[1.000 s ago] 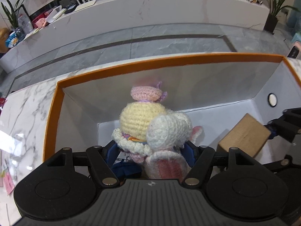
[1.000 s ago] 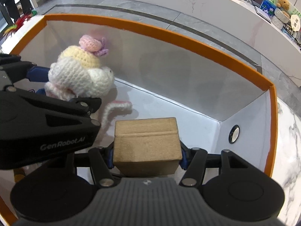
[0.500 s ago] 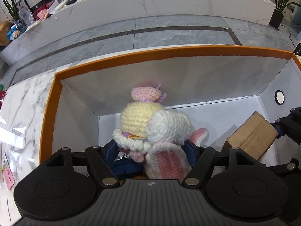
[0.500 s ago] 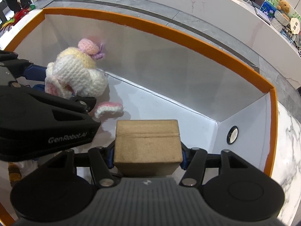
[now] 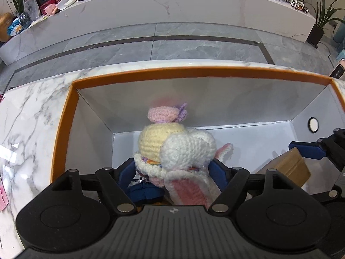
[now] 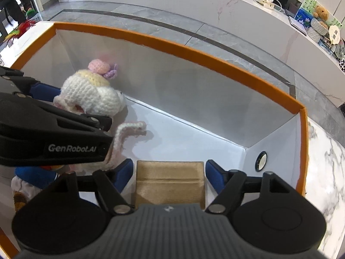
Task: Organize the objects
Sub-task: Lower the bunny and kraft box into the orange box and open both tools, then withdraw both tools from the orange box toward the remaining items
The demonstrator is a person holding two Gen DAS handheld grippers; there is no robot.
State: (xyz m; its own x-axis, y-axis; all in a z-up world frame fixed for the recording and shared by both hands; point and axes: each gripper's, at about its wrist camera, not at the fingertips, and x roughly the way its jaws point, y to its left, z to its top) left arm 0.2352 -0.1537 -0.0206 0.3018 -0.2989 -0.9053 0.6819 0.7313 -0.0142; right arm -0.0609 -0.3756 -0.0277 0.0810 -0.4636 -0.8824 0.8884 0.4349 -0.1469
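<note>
A crocheted rabbit doll (image 5: 179,151) in white, yellow and pink sits between the blue pads of my left gripper (image 5: 172,168), which is shut on it low inside the orange-rimmed white box (image 5: 194,73). It also shows in the right wrist view (image 6: 92,92). A tan wooden block (image 6: 170,181) lies on the box floor between the fingers of my right gripper (image 6: 169,172), whose blue pads stand apart from its sides. The block also shows in the left wrist view (image 5: 289,170).
The box (image 6: 194,58) stands on a marble table (image 5: 28,116). A round hole (image 6: 261,160) is in the box's right wall. A grey tiled floor and a long white counter with clutter lie beyond.
My right gripper has opened and the block has dropped from its pads to the box floor. The doll has sunk a little lower in the box.
</note>
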